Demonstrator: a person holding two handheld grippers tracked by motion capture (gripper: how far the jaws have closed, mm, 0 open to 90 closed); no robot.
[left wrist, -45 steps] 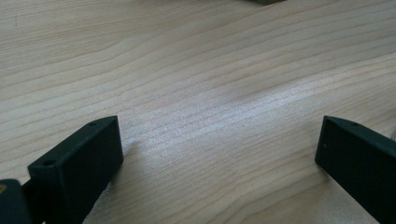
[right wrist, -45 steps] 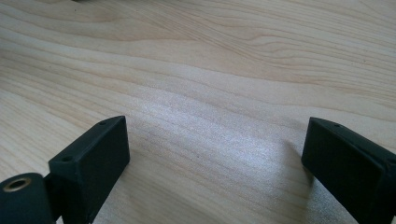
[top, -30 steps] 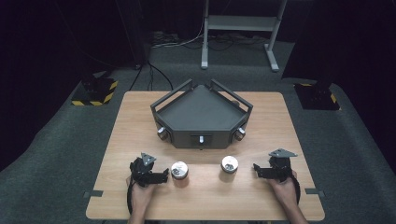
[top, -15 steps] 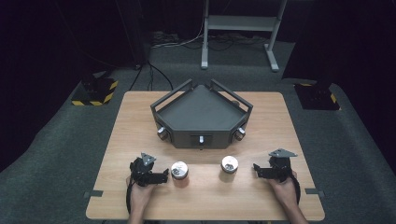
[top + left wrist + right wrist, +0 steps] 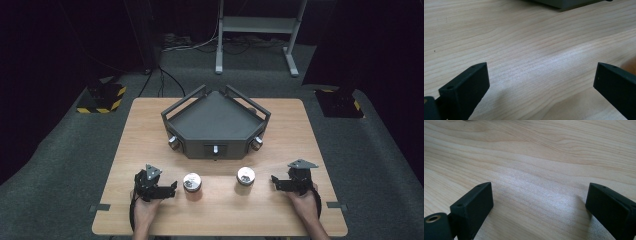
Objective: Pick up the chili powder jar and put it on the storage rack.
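Partly, the left can (image 5: 192, 184) hides behind the left tool (image 5: 170, 189).

This looks like a lab or test studio. A light wooden table (image 5: 150, 120) stands alone on grey carpet (image 5: 60, 165), ringed by black curtains (image 5: 50, 40). Cables (image 5: 165, 80) trail across the floor, past a metal stand (image 5: 257, 25) and weights with yellow-black hazard stripes (image 5: 102, 97).
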